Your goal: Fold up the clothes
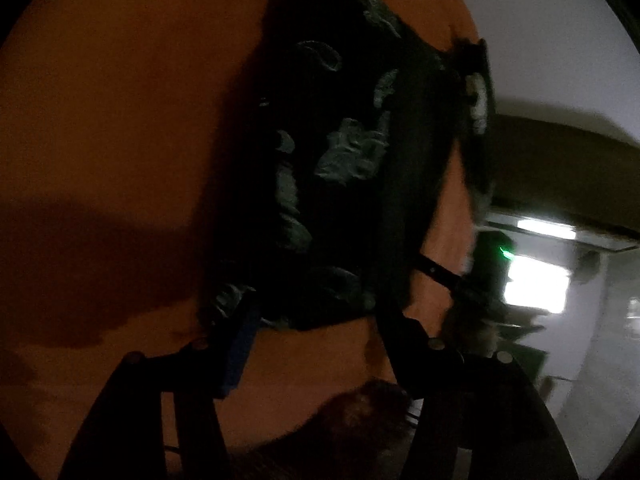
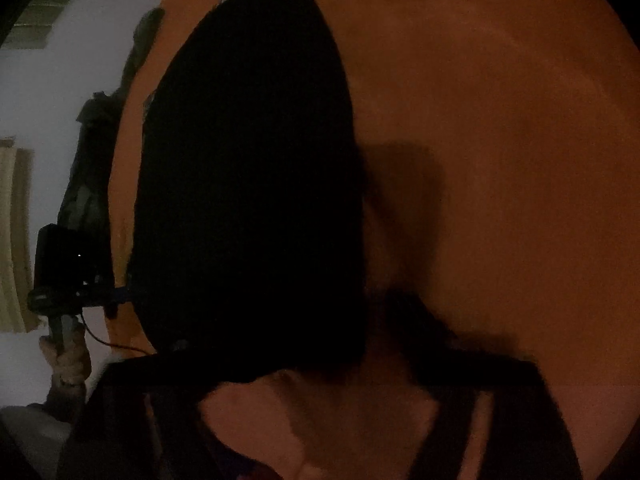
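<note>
Orange cloth [image 1: 120,120] covers the whole work surface, dimly lit, with a pale wall and a bright doorway beyond its edge at three o'clock in the left wrist view. On it lies the dark garment [image 1: 340,168], black with pale green embroidered motifs, stretched as a long strip from twelve o'clock down toward six; it looks already folded narrow, which would explain why both tools sit at its near end rather than at its sides. The left gripper [image 1: 316,332] has its jaws apart, the blue-padded finger [image 1: 240,344] over the hem corner at seven o'clock and the other finger at five o'clock; nothing appears pinched between them, so the cloth seems free there. In the right wrist view the same garment [image 2: 248,184] fills the middle as a black mass, its lower edge draped across the fingers of the right gripper [image 2: 320,376]; too dark to tell whether those jaws clamp the hem or merely sit under it. At nine o'clock the person's hand [image 2: 68,356] holds the other tool.
</note>
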A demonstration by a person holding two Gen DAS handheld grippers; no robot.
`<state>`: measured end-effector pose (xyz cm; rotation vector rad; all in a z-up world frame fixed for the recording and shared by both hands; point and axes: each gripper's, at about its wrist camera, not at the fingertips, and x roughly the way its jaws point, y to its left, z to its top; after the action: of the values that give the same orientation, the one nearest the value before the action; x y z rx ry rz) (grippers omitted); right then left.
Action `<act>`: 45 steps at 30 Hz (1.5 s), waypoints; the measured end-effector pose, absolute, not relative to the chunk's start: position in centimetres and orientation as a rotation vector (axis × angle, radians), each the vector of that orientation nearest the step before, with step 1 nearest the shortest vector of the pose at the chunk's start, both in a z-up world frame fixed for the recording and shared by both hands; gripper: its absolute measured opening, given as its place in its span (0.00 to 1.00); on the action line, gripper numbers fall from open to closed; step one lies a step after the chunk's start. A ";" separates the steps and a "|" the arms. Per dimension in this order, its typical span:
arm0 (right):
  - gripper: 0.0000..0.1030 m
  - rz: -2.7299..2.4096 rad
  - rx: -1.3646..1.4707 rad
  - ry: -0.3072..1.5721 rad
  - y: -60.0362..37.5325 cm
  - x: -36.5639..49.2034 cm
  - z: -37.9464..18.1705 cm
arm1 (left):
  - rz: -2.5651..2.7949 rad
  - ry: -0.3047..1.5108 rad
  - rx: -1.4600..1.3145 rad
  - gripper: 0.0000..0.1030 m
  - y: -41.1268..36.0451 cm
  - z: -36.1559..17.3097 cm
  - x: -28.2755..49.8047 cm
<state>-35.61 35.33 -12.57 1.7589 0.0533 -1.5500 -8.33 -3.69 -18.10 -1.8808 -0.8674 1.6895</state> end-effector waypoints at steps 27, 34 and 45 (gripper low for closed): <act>0.61 -1.576 1.289 0.776 26.9 -24.6 -6.2 | 1.694 -0.740 -1.939 0.32 3.4 -15.6 -7.3; 0.75 -1.607 0.906 0.887 28.6 -22.1 -4.6 | 1.778 -0.522 -1.744 0.32 8.6 -12.1 -8.9; 0.73 -1.065 0.258 1.651 31.6 -19.4 -8.6 | 1.740 -0.483 -1.804 0.32 9.3 -13.8 -10.1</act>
<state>-19.44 31.57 -8.63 0.2580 1.6509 -1.0646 -10.11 9.34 -13.77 -1.8039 -0.4831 1.7400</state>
